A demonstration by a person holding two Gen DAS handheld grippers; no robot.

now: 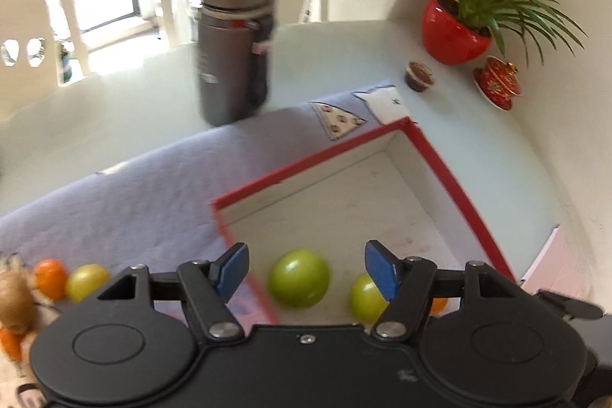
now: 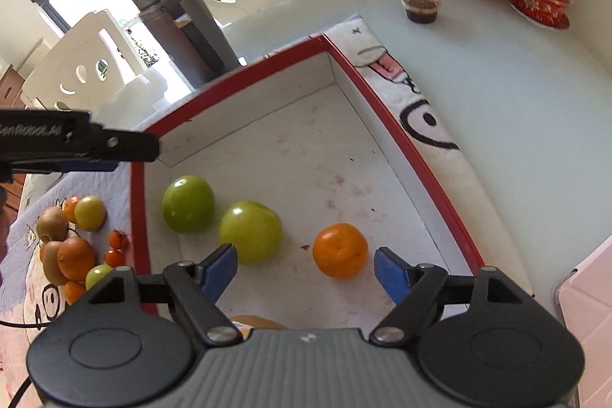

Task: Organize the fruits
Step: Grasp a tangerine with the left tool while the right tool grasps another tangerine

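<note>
Left wrist view: left gripper [image 1: 306, 268] is spread wide, nothing held, over the red-rimmed box [image 1: 432, 155]. Two green fruits [image 1: 298, 279] are seen between and below the blue pads [image 1: 233, 264], untouched. More fruit [image 1: 86, 281] is piled on the cloth [image 1: 114, 194] at 9 o'clock.

Right wrist view: right gripper [image 2: 306, 268] is also wide open and empty, above the box. An orange [image 2: 339, 249] lies between the pads [image 2: 392, 272], untouched; green fruits at 10–11 o'clock.

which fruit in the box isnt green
The orange, at the right of the red-rimmed box. The two apples left of it are green.
</note>
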